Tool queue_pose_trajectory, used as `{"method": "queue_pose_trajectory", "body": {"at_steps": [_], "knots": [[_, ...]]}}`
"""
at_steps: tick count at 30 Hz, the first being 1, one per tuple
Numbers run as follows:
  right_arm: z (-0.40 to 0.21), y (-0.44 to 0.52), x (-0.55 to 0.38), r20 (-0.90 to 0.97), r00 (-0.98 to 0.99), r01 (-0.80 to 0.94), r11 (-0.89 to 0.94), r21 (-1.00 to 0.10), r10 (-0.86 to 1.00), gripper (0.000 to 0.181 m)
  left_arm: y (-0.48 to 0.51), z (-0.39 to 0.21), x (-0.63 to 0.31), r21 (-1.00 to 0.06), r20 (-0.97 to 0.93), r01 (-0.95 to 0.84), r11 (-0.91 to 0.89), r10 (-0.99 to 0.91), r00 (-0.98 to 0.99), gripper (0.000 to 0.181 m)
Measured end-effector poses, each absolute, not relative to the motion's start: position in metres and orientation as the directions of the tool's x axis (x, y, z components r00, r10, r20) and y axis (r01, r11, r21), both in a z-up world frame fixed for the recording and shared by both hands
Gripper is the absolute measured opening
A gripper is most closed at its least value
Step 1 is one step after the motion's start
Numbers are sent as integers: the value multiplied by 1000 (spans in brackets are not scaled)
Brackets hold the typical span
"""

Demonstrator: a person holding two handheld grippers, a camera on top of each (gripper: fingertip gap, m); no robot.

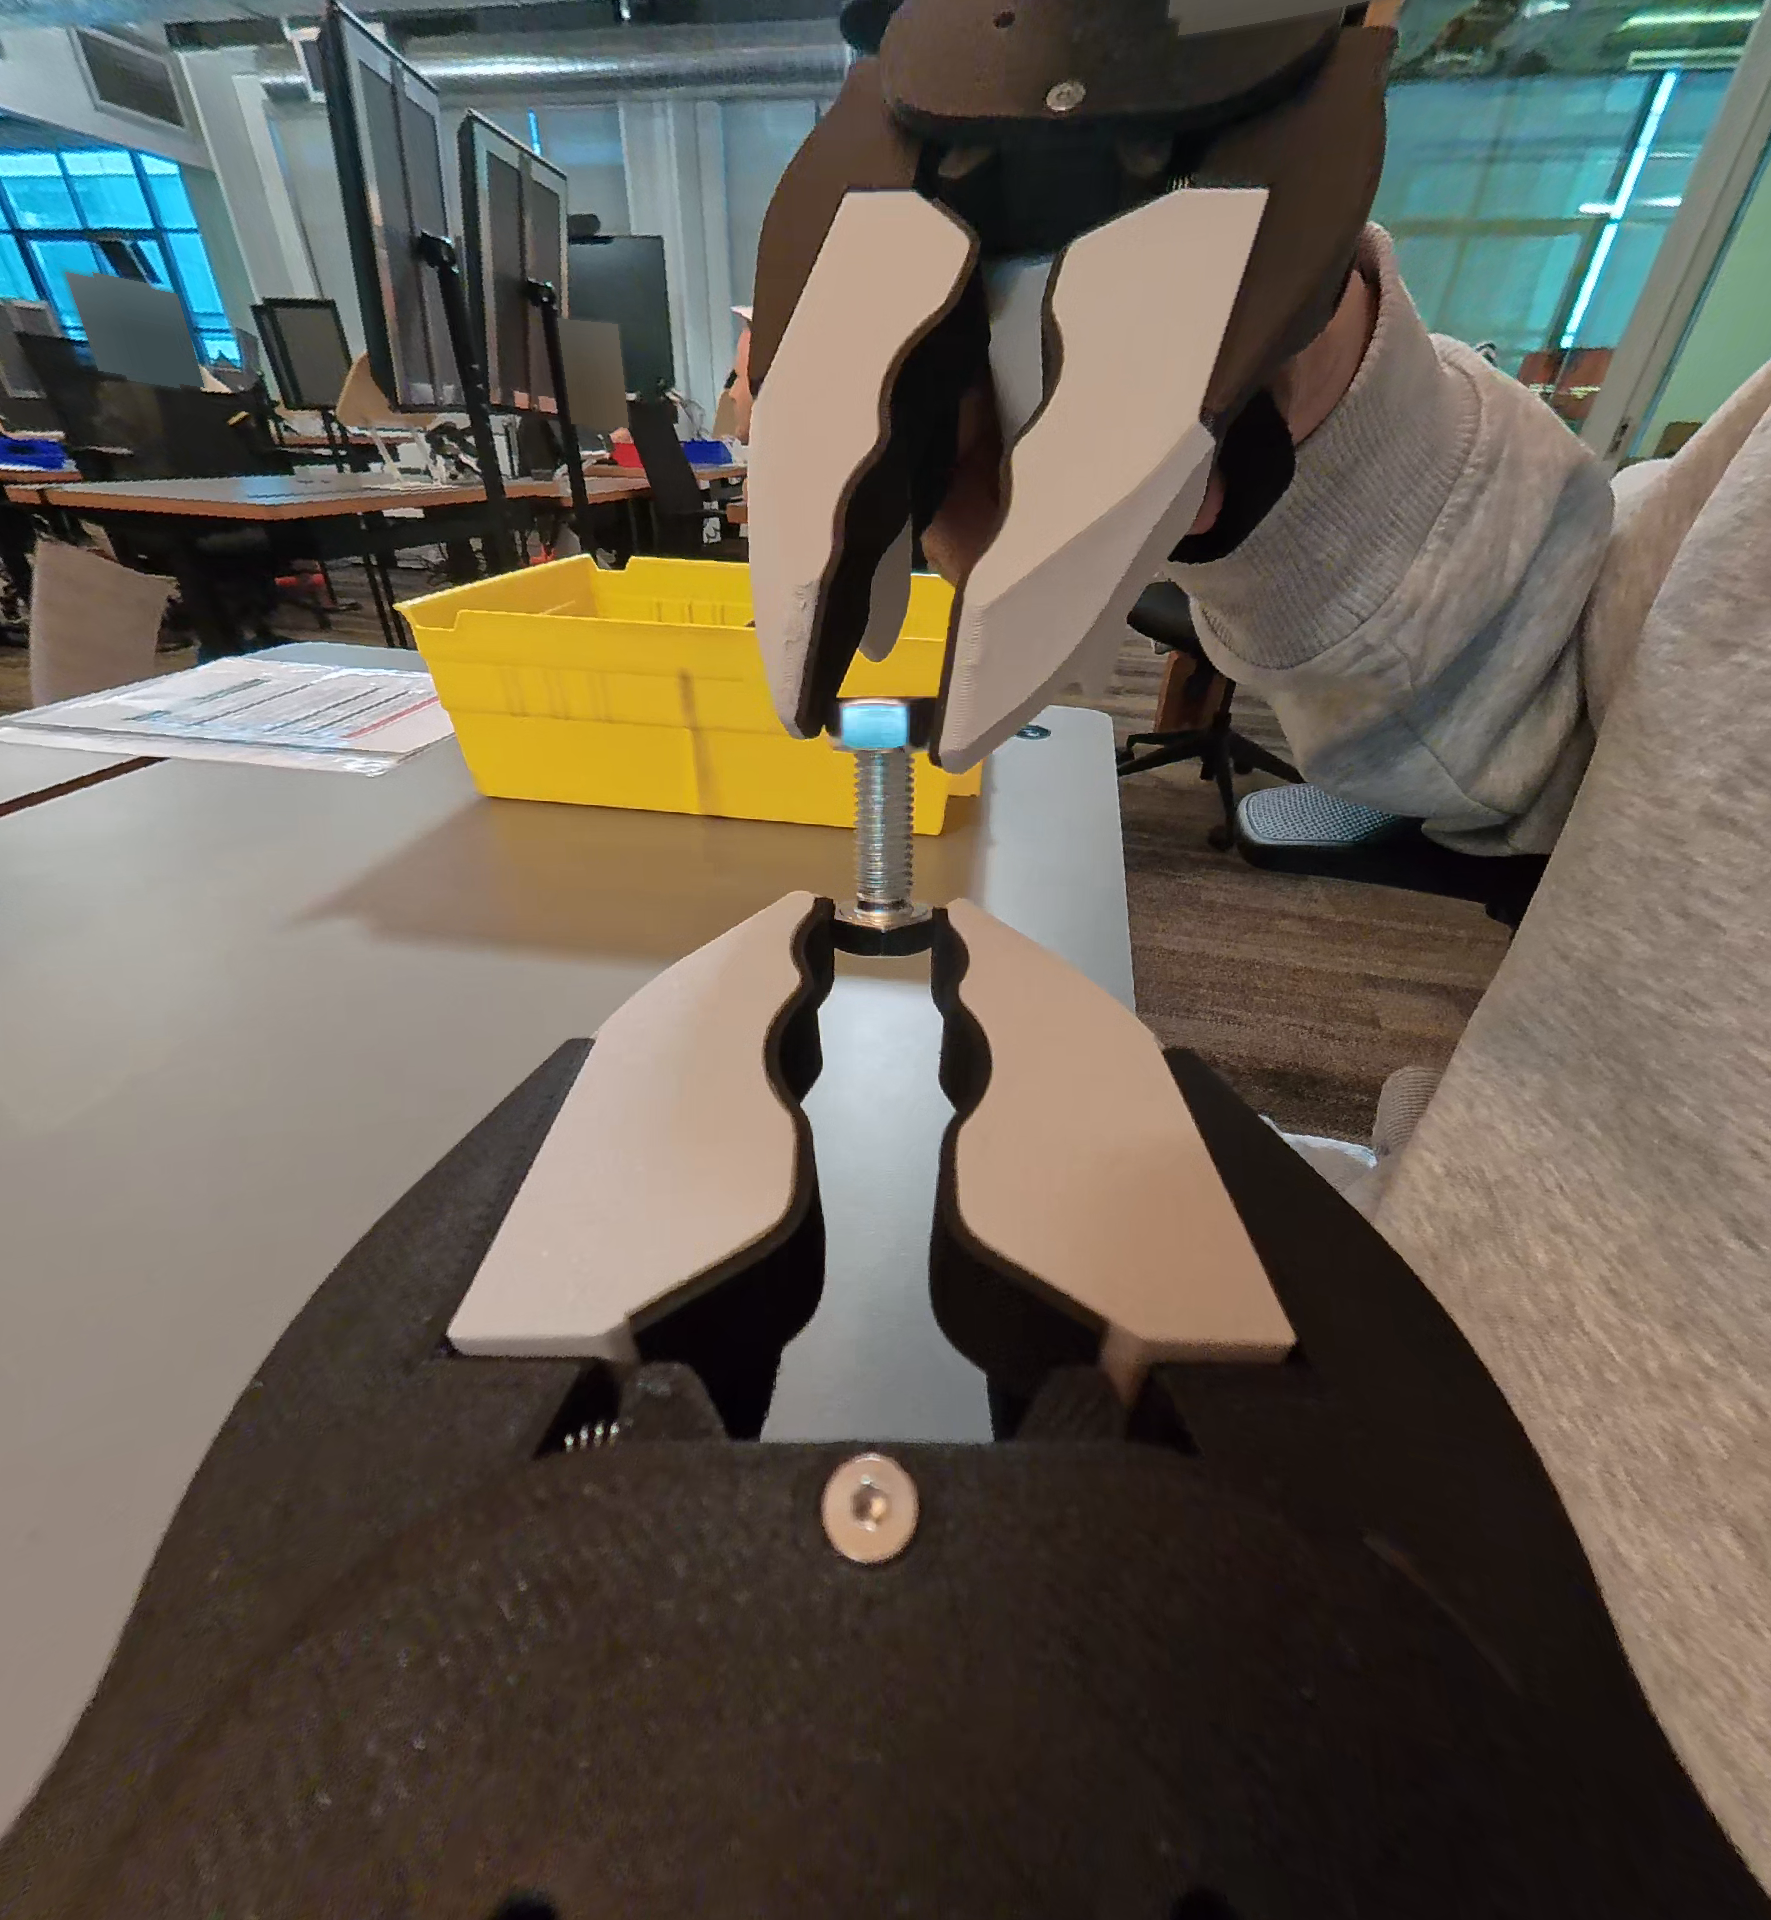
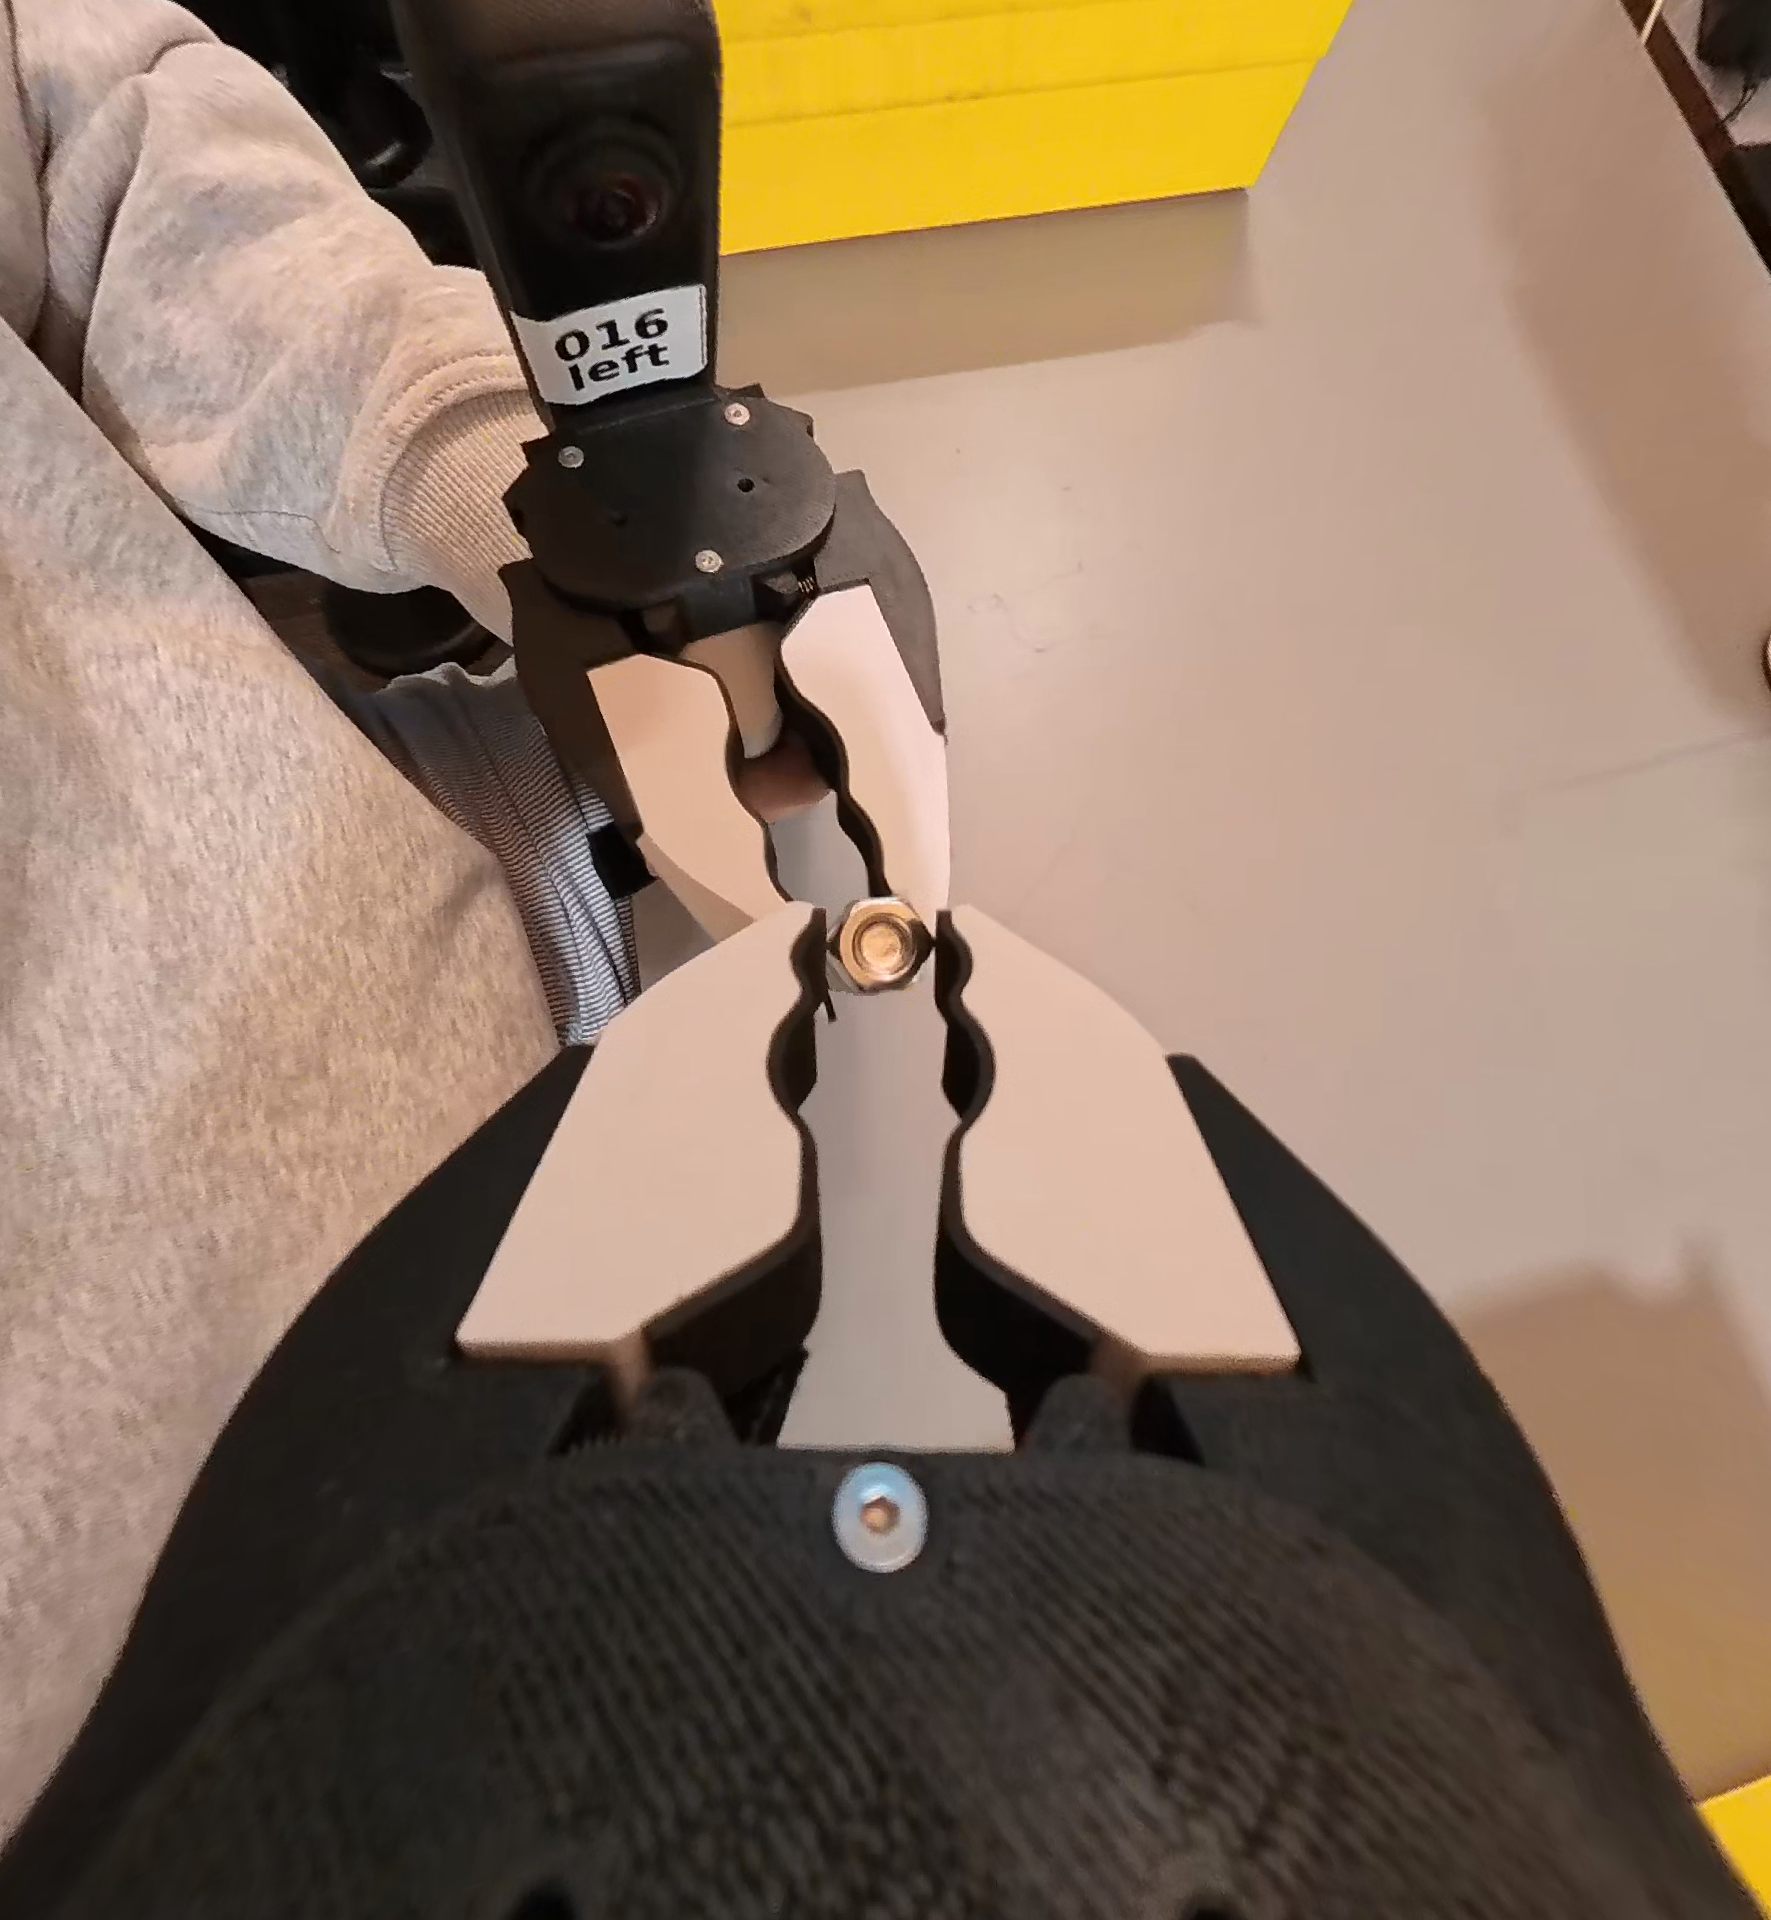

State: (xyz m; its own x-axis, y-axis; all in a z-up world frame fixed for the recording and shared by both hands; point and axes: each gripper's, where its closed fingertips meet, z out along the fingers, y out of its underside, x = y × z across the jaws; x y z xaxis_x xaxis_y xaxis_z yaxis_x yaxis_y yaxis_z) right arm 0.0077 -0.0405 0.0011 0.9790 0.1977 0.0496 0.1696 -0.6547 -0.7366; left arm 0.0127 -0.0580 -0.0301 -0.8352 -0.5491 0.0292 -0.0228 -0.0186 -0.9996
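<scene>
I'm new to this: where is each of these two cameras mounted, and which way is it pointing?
Left wrist view: sits on the left gripper, looking level across the grey table to a yellow bin; grey sleeve shows.
Right wrist view: sits on the right gripper, looking down at the table; sleeve shows.
Shared: the bolt, right gripper on its head, left gripper on the nut at its lower end.

My left gripper [image 1: 879, 920] pinches a nut [image 1: 879, 916] under the upright bolt [image 1: 879, 821]; my right gripper [image 1: 876, 732] clamps its head at twelve o'clock, the bin [image 1: 590, 686] behind on the table [image 1: 341, 1039].
</scene>
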Motion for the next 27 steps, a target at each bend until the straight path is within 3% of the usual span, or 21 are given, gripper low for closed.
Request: {"method": "queue_pose_trajectory", "body": {"at_steps": [27], "knots": [[-2, -38, 4, 35, 981, 156, -666, -730, 191, 28, -58, -29, 14, -1000, 24, -17, -17, -555, -831, 18]]}}
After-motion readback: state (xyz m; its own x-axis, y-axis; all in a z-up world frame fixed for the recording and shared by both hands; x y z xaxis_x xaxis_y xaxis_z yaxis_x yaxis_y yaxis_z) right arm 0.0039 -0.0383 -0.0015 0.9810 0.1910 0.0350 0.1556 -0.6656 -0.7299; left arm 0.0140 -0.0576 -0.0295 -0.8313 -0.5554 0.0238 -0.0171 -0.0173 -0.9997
